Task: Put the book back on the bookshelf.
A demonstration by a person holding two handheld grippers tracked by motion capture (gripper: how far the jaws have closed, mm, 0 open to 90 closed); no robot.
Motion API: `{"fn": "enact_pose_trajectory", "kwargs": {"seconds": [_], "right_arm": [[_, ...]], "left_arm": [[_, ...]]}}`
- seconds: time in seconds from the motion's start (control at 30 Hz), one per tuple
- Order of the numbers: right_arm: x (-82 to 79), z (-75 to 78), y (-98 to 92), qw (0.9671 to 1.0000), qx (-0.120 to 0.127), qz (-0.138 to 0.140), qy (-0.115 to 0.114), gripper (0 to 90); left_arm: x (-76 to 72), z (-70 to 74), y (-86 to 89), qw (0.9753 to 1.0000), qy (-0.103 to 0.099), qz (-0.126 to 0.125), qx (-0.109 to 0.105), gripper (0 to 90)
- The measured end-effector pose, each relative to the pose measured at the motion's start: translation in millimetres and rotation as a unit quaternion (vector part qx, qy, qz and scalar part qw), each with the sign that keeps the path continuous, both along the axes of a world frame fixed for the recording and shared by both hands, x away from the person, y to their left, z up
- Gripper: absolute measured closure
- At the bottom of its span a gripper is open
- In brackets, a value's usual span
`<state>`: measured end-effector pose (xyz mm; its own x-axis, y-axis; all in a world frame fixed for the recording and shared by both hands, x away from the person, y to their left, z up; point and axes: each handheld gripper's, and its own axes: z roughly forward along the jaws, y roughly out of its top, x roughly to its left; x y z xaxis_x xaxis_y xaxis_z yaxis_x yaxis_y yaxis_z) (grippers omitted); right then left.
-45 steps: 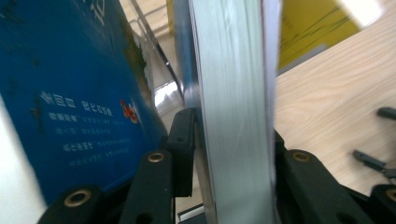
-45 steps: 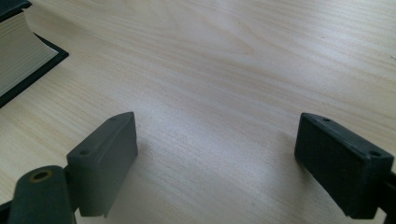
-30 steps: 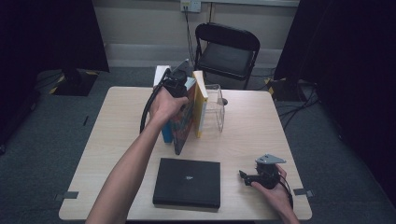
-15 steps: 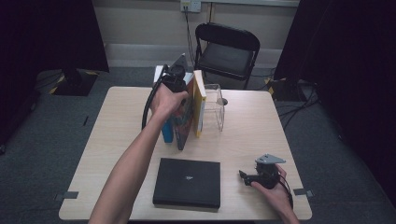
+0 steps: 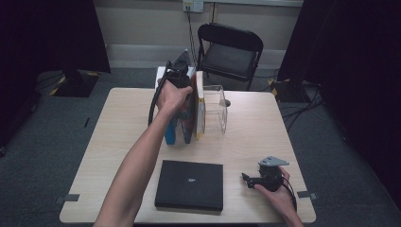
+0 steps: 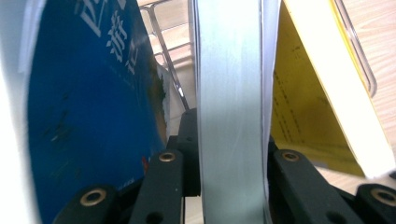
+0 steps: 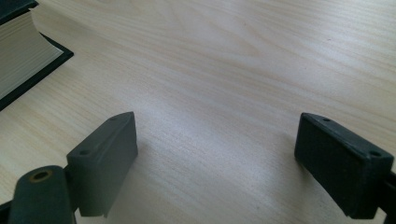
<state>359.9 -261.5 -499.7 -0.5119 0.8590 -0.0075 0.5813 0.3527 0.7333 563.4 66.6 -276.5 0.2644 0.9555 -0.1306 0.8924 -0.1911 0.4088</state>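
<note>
From above, the left gripper reaches into upright books beside a clear rack. Its own view shows the jaws clamping a pale book between blue and yellow neighbours. The right gripper rests wide open on the worktop.

In the left gripper view, large white Chinese characters run down the cover of the blue book at the upper left of the frame; "游" and "记" can be made out, and a cut-off one above them cannot. The yellow book at right carries rows of small dark print, too fine to read. The black book, low in the high view, bears a small pale mark, unreadable.
</note>
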Motion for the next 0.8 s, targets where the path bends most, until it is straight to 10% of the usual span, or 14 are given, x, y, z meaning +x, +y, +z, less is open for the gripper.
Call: {"fn": "enact_pose_trajectory", "kwargs": {"seconds": [0.8], "right_arm": [[-0.4, 0.0, 0.6, 1.0, 0.001, 0.003, 0.0, 13.0]], "left_arm": [[-17.1, 1.4, 6.4, 0.9977, -0.051, -0.042, -0.015, 54.0]]}}
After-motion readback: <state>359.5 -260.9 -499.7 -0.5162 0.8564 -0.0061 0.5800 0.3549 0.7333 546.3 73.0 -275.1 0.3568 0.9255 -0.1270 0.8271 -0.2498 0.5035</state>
